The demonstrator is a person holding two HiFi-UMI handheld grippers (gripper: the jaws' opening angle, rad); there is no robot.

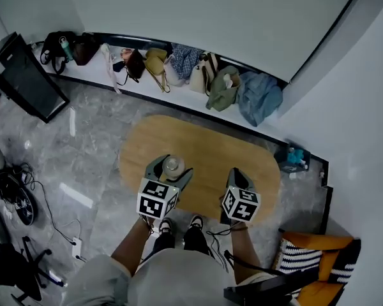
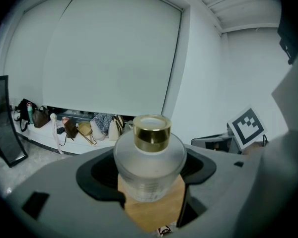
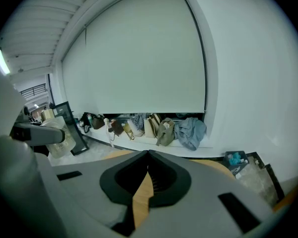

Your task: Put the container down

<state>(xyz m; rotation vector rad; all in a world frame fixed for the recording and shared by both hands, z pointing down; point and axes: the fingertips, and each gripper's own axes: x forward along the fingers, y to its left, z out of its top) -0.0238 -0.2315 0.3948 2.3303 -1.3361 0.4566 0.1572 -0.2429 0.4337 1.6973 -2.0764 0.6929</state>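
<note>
Two hand-held grippers hang over the oval light-wood table [image 1: 212,146]. On the left, the left gripper [image 1: 168,169] has its jaws spread wide around the round frosted-glass container with a gold metal cap [image 2: 150,163], dark pads against its sides. The container stands upright above the table's near left part; wood shows under its base, so it seems not yet set down. Further right, the right gripper [image 3: 148,155] has its jaws closed tip to tip, empty. Lowering is the step in hand; next, the base must meet the wood flat before the jaws widen.
</note>
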